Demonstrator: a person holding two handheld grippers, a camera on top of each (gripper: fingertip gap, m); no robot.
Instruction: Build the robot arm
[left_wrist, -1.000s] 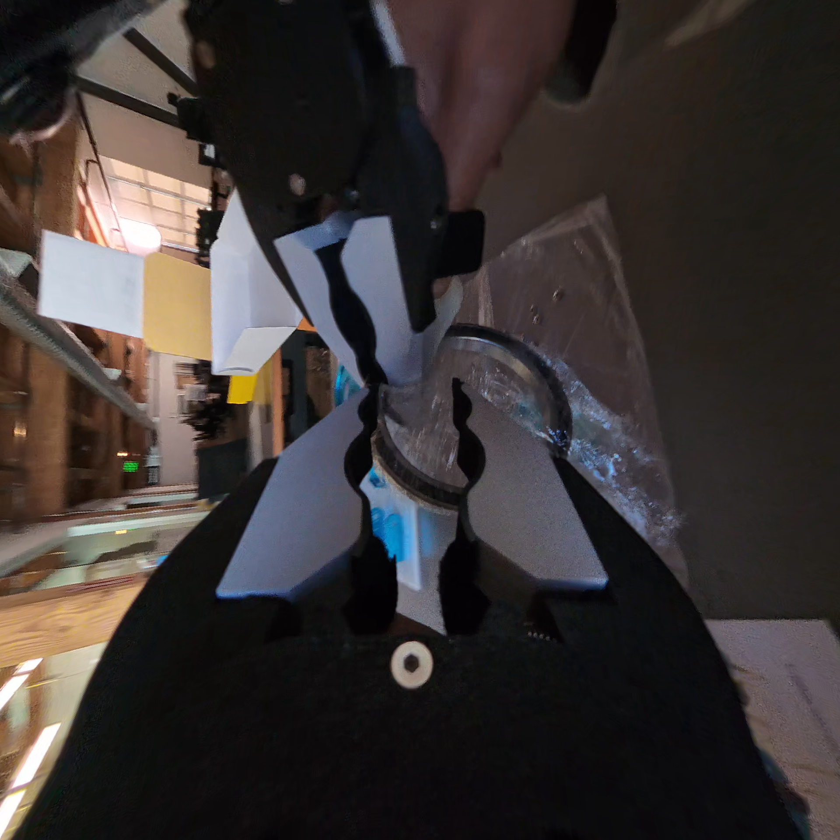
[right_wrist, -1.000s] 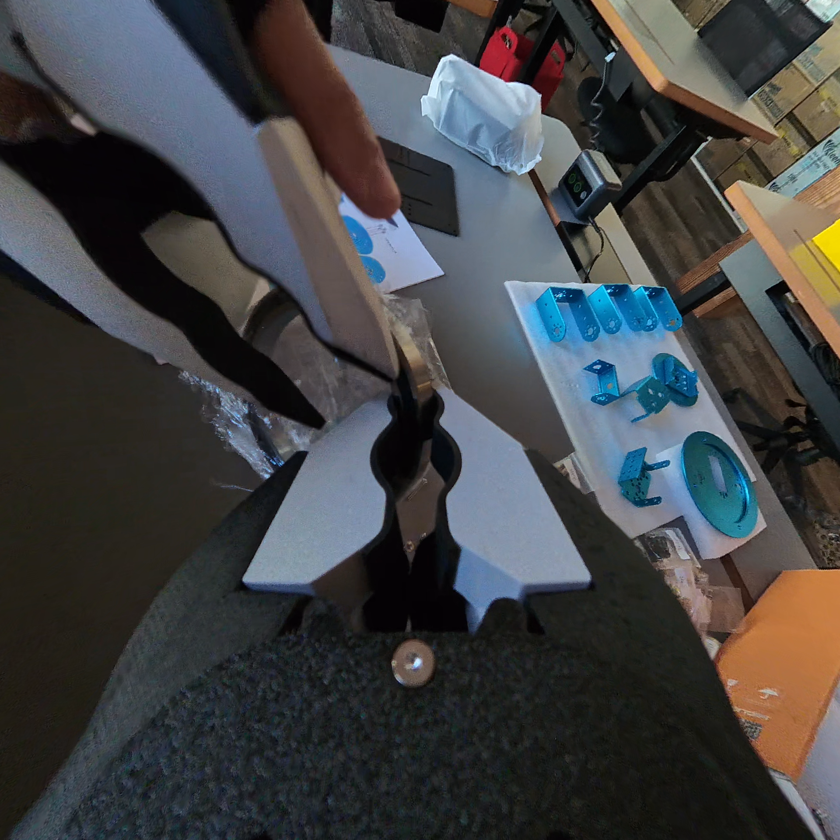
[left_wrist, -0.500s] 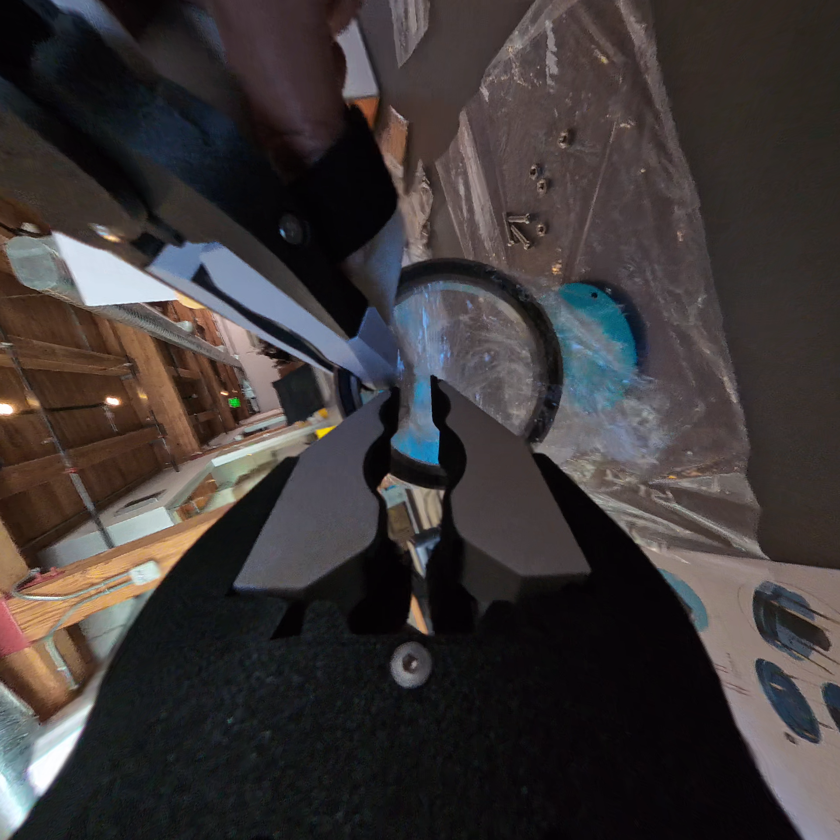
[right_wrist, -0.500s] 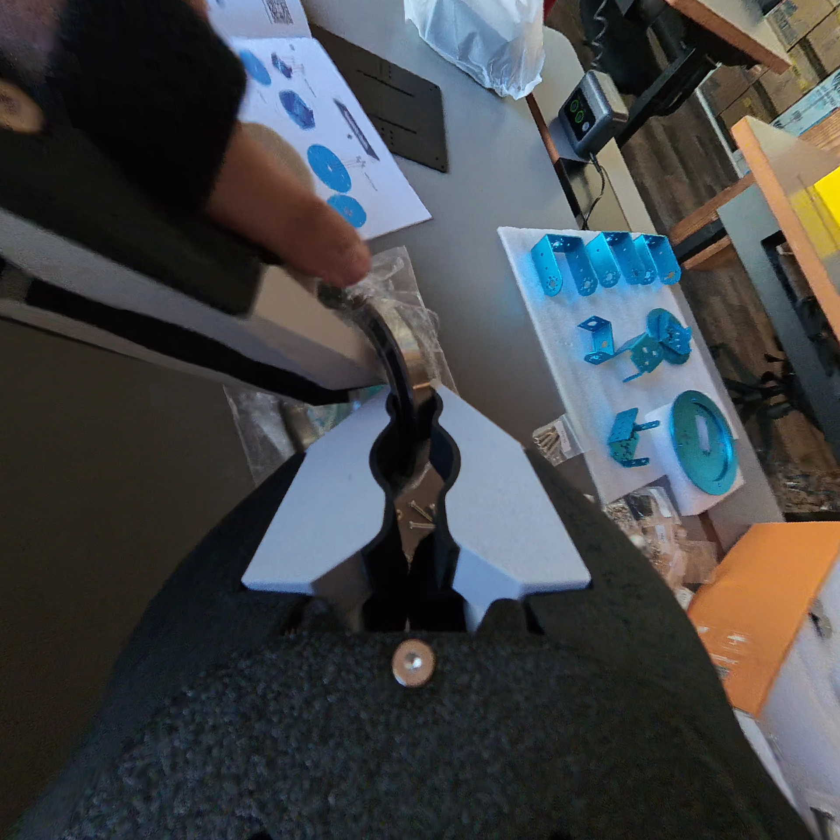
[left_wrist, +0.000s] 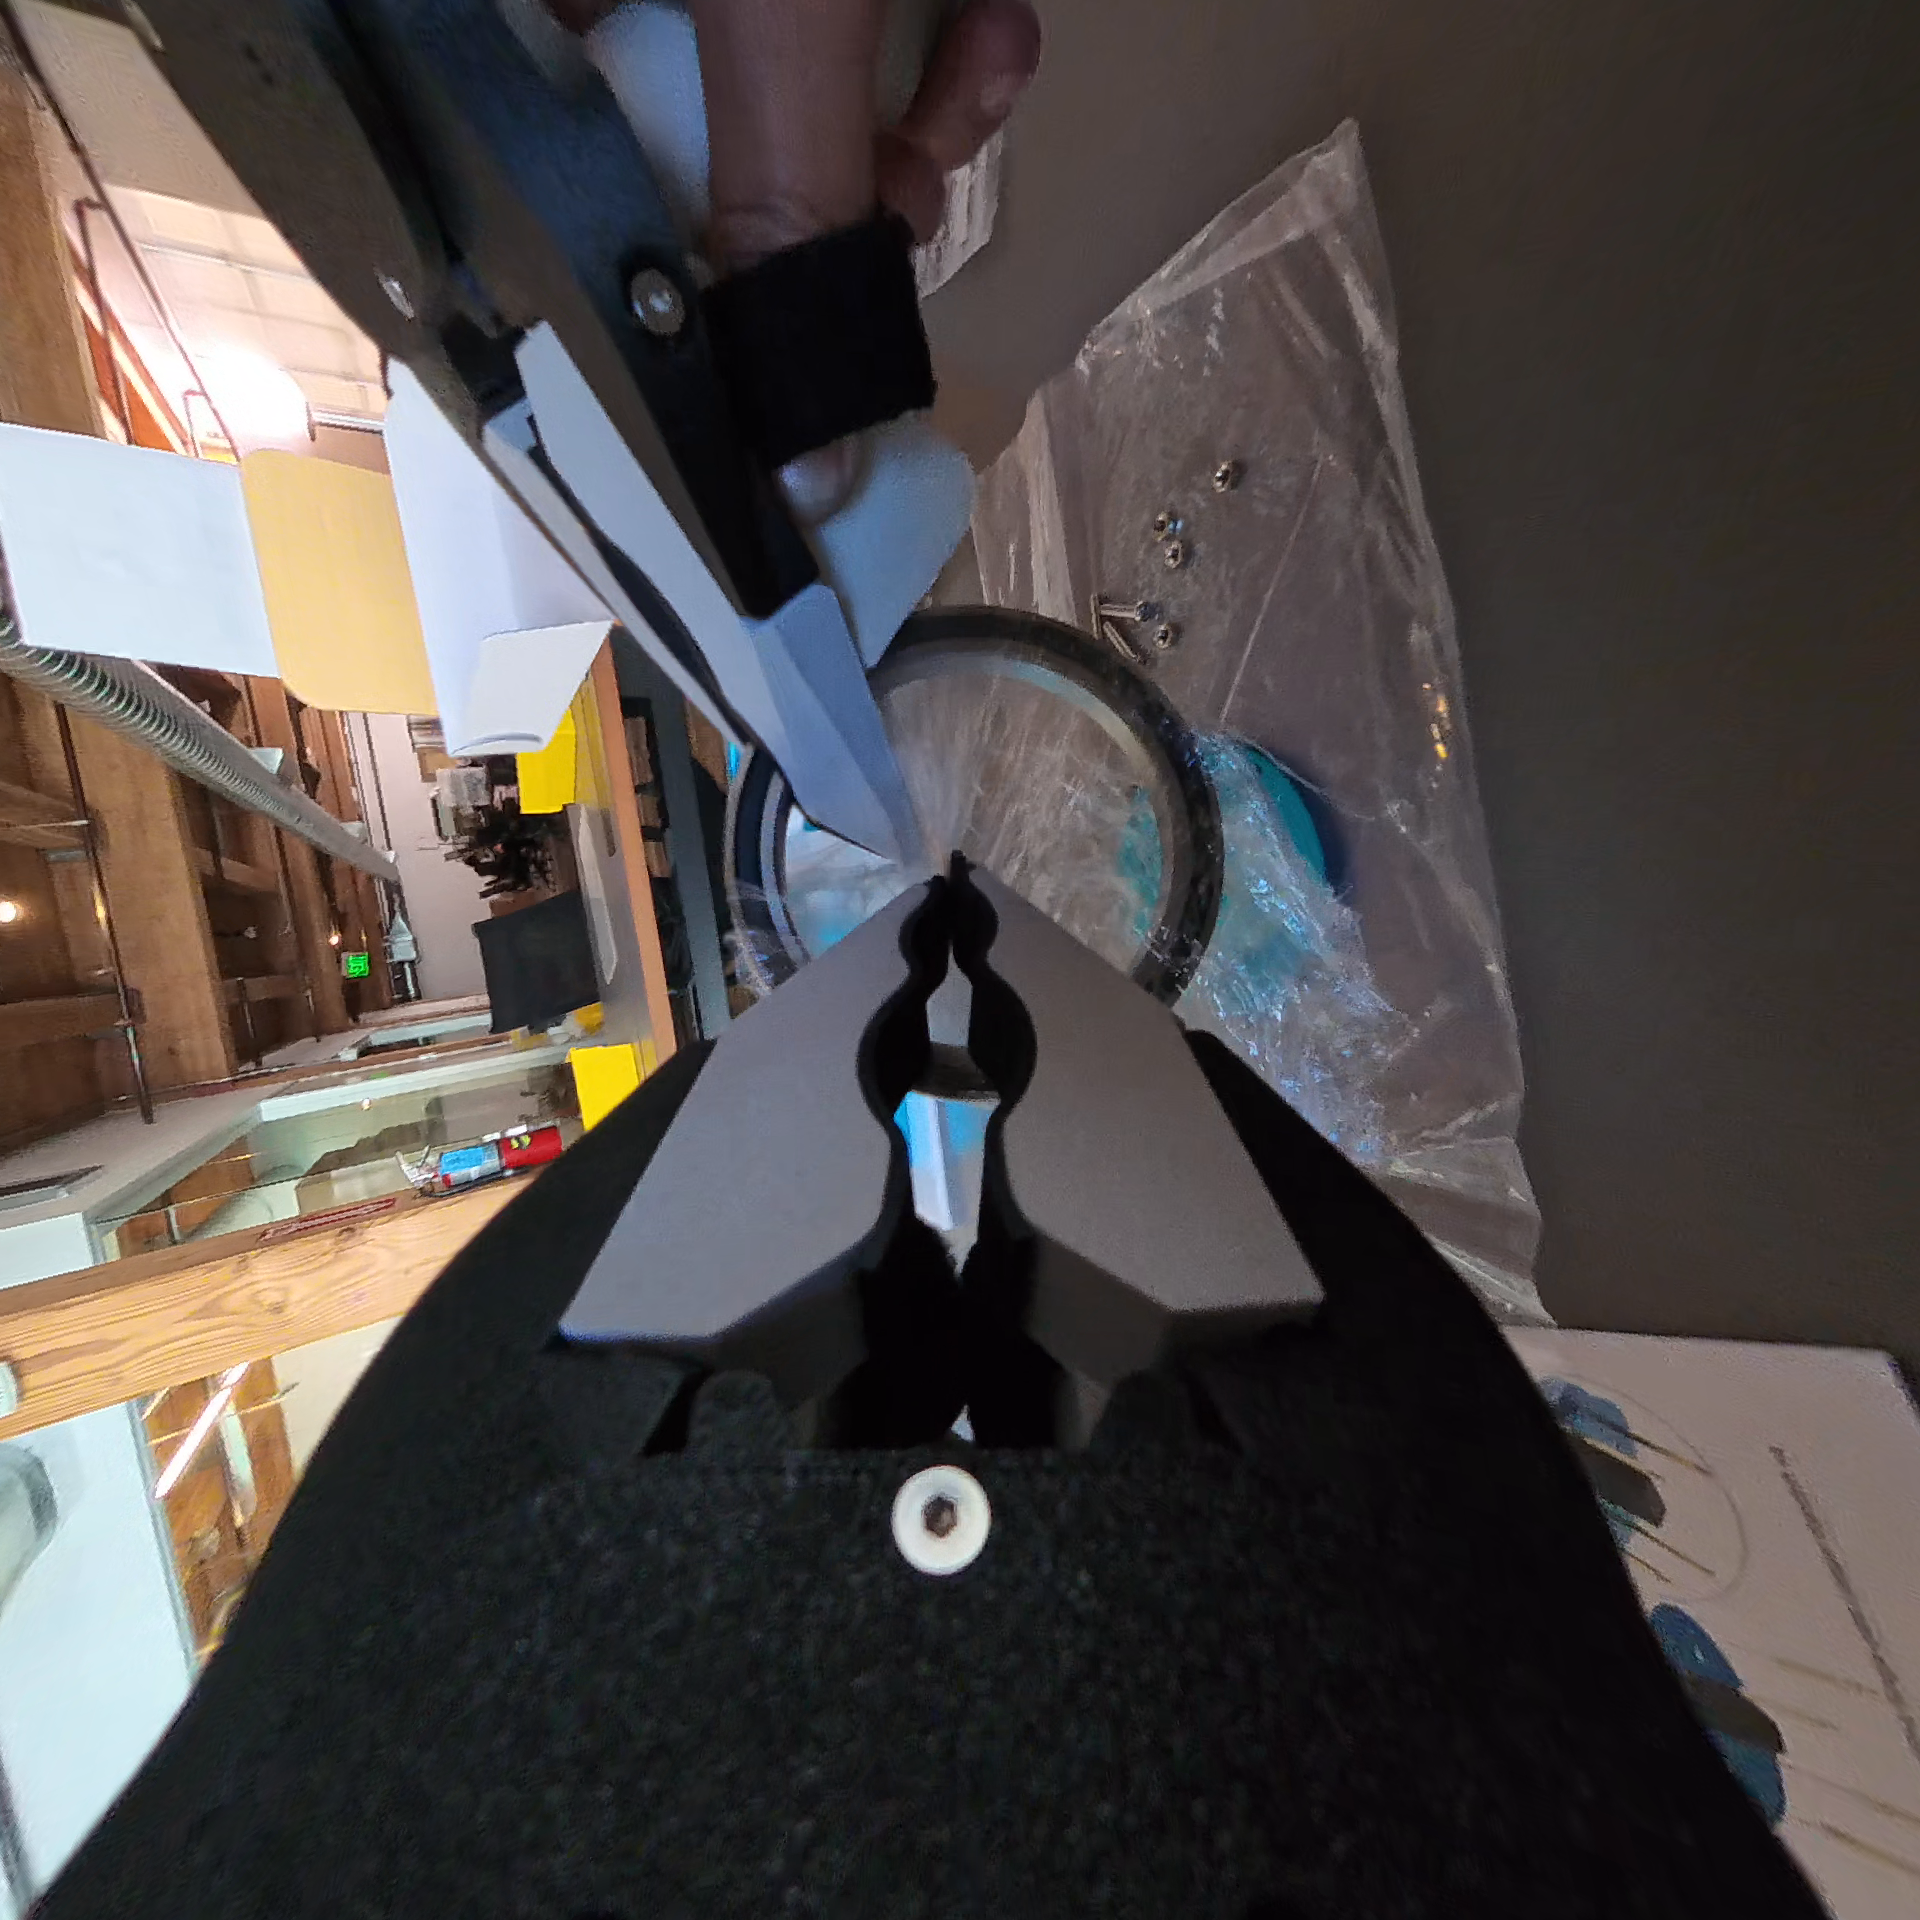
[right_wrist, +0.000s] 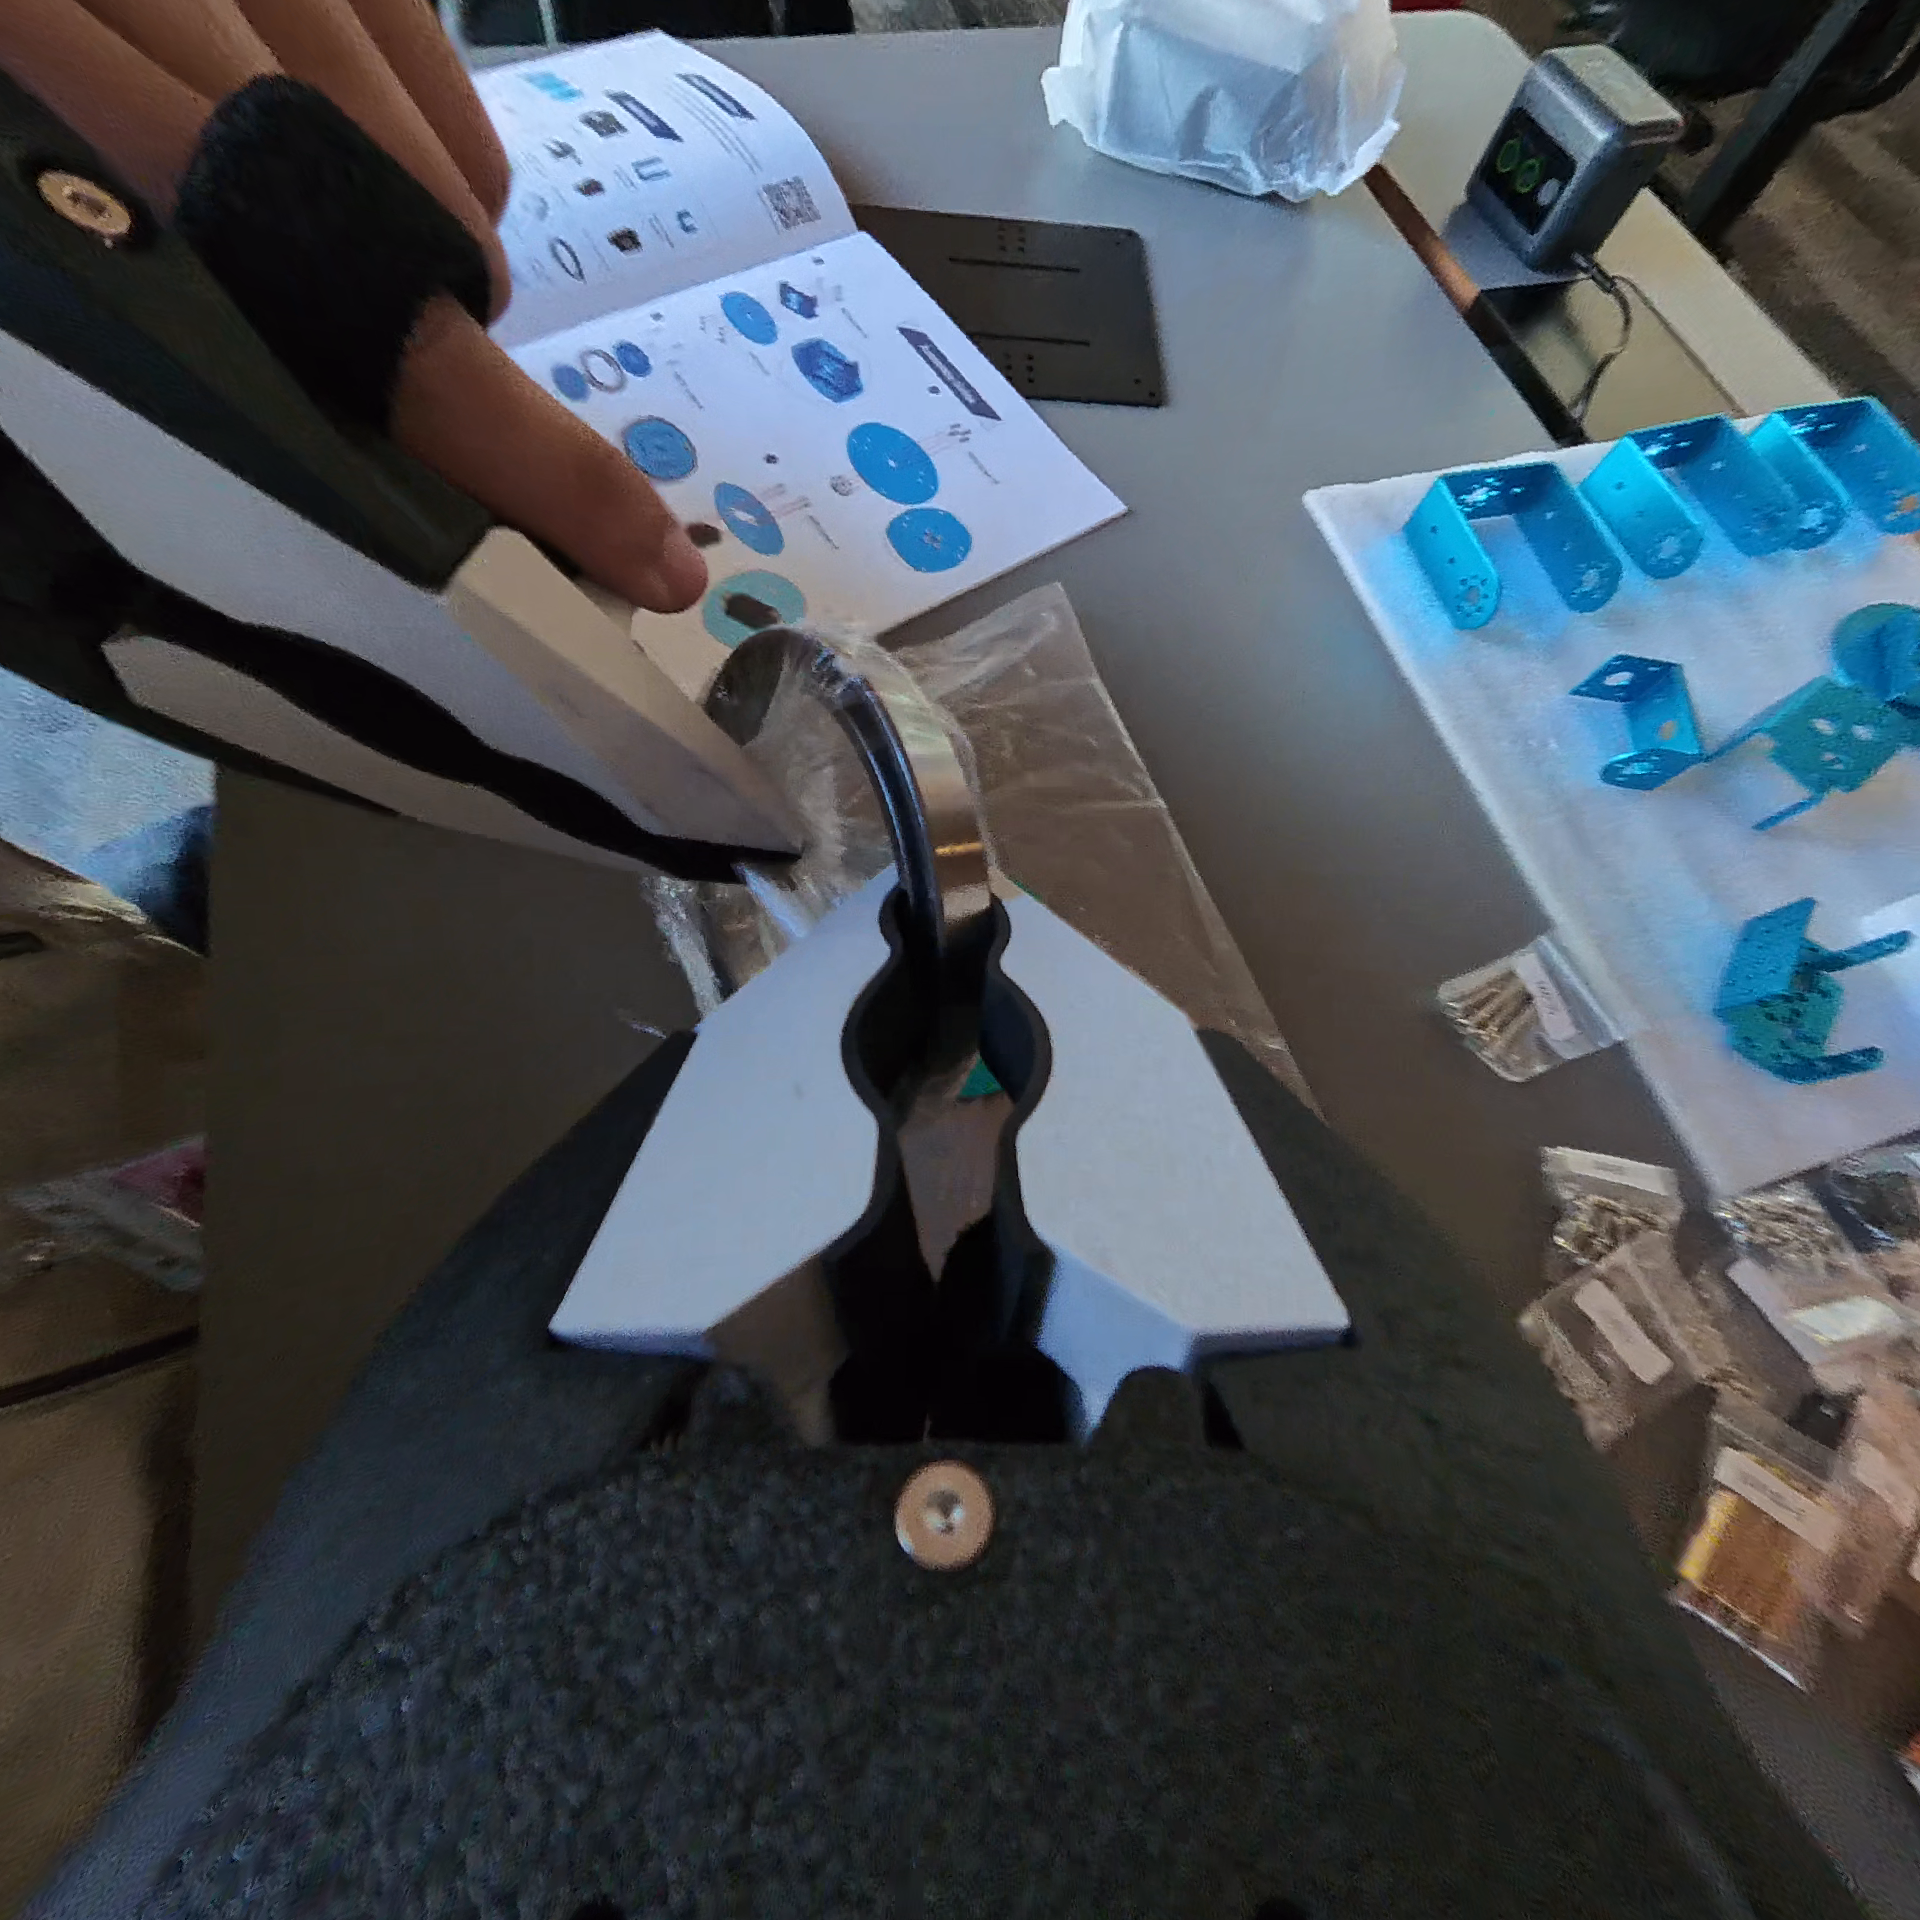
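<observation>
A clear plastic bag (left_wrist: 1299, 499) holds a black ring (left_wrist: 1195, 810), a blue disc (left_wrist: 1288, 821) and several small screws (left_wrist: 1164, 582). My left gripper (left_wrist: 956, 883) is shut, its tips pinching the bag's film stretched over the ring. My right gripper (right_wrist: 940, 920) is shut on the rim of the black ring (right_wrist: 904, 790) through the bag (right_wrist: 1081, 748) and holds it on edge above the table. The left gripper (right_wrist: 769, 857) comes in from the left there, its tips against the film. A person's fingers rest on it.
On the grey table (right_wrist: 1299, 364) lie an open instruction booklet (right_wrist: 831, 436), a black plate (right_wrist: 1049, 301), a white foam sheet (right_wrist: 1455, 665) with several blue brackets, small bags of screws (right_wrist: 1527, 1008), a white wrapped bundle (right_wrist: 1216, 94) and a small grey device (right_wrist: 1569, 156). Left tips and right tips are each some 40 centimetres from the black plate (right_wrist: 1049, 301).
My left gripper's jaws have closed from a gap about the ring to shut on the bag's film. My right gripper has stayed shut on the ring and both have turned.
</observation>
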